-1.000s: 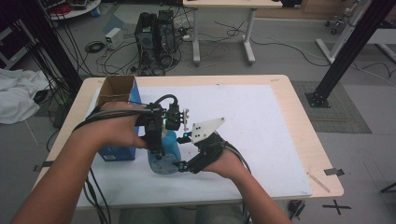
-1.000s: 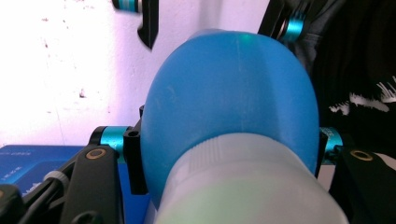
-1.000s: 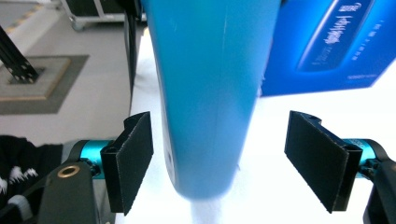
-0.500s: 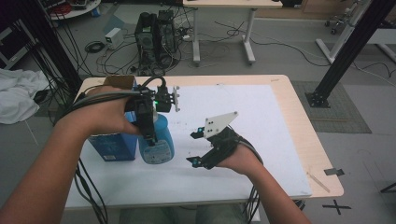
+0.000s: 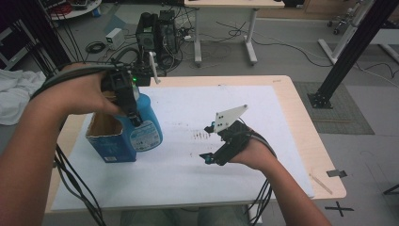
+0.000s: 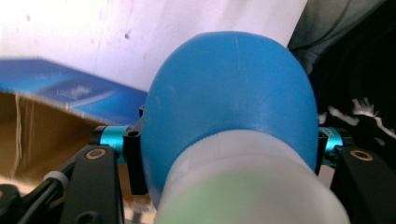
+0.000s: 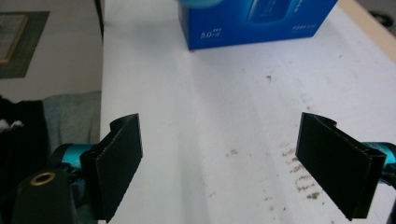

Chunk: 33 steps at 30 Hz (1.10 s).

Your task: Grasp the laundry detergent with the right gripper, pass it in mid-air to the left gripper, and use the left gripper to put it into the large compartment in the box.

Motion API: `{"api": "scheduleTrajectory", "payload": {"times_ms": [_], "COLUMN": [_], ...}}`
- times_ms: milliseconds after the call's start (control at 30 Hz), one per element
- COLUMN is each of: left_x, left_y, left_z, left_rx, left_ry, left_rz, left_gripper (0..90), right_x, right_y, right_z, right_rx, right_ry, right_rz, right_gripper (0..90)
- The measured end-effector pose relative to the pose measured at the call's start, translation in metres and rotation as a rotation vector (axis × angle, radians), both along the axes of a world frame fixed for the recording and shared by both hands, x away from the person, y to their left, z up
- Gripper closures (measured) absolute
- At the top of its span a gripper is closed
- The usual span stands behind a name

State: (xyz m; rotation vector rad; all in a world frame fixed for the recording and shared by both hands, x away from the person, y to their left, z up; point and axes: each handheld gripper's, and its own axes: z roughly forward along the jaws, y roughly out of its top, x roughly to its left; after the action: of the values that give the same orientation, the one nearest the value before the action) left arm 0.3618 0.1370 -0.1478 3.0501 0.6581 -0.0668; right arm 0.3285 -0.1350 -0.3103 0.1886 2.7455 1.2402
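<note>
A blue bottle [image 5: 145,126] with a white cap hangs tilted above the table, its base beside the open top of a blue cardboard box [image 5: 106,141]. My left gripper [image 5: 126,96] is shut on the bottle's upper part. In the left gripper view the bottle [image 6: 229,88] bulges between the jaws of that gripper [image 6: 229,144], with the box [image 6: 65,91] below at the left. My right gripper [image 5: 207,142] rests low over the white sheet to the right. Its jaws have just been opening and stand wide with nothing between them [image 7: 233,163]. The box [image 7: 252,23] lies ahead of it.
A white sheet [image 5: 188,169] covers the wooden table [image 5: 310,141], with brown smudges [image 5: 201,135] near the right gripper. Cables trail off the table's near left edge. Behind the table stand electronics [image 5: 157,28] and another table's legs; a black post [image 5: 350,47] rises at the right.
The left gripper has lifted the bottle and carried it left and back toward the box. The right gripper has drawn away to the right of the bottle and its jaws have spread wider.
</note>
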Motion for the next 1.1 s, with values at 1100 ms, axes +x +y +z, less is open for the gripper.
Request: {"api": "scheduleTrajectory", "payload": {"times_ms": [1100], "left_x": [0.042], "left_y": [0.090], "left_z": [0.040], "left_rx": [0.001], "left_ry": [-0.055], "left_rz": [0.400], "left_gripper": [38.5], "right_x": [0.006], "right_y": [-0.001], "right_z": [-0.001], "right_rx": [-0.062], "right_ry": [0.006], "right_rz": [-0.060], "right_gripper": [13.1]}}
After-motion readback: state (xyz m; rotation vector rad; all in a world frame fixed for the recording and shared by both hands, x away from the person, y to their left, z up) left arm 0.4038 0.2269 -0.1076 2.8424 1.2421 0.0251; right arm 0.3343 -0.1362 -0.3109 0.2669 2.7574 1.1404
